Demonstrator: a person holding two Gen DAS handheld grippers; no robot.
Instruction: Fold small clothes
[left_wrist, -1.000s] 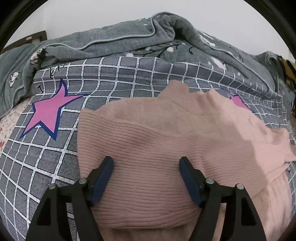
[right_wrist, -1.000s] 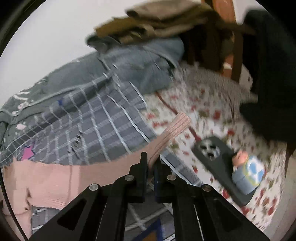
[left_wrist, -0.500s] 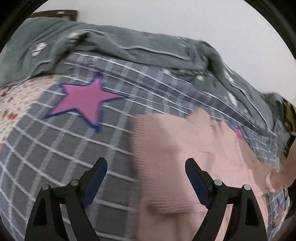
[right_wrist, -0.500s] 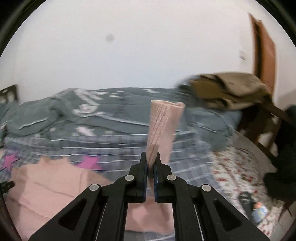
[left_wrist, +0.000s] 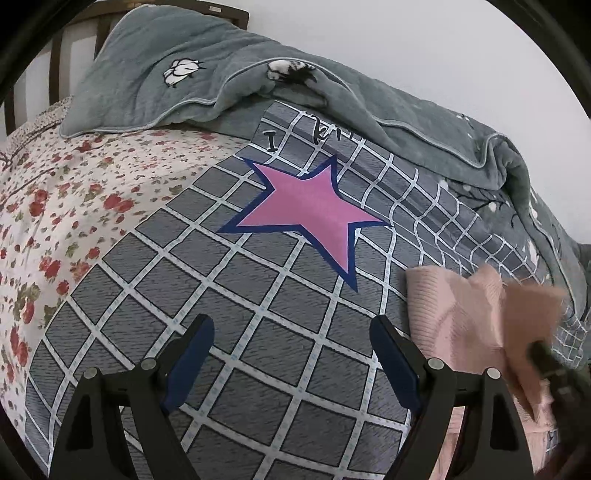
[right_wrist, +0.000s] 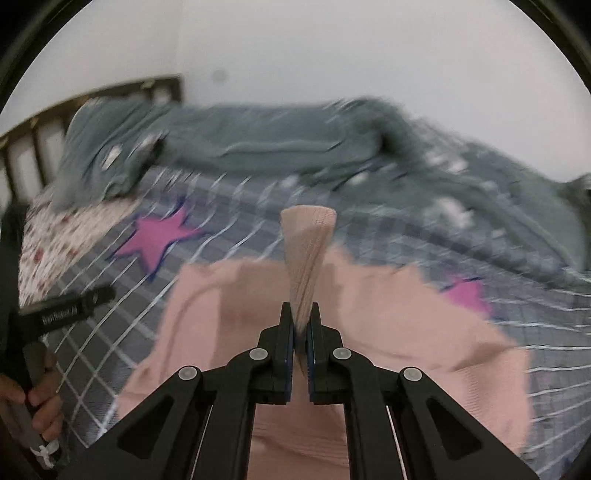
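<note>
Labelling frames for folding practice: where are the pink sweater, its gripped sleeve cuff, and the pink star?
pink sweater (right_wrist: 388, 332): right wrist view, body panel.
sleeve cuff (right_wrist: 308, 218): right wrist view, ribbed end.
pink star (left_wrist: 310, 210): left wrist view, centre.

Left wrist camera looks down along its fingers, close over the checked sheet (left_wrist: 258, 332), toward the headboard (left_wrist: 55, 66). Right wrist camera faces the same way from just over the pink sweater (right_wrist: 406, 332). Both share the star (left_wrist: 310, 210), sweater and grey quilt (left_wrist: 221, 74).

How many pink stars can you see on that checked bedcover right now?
2. One star lies left of the pink sweater on the checked cover; another peeks out at its right edge. The sweater may hide more.
</note>
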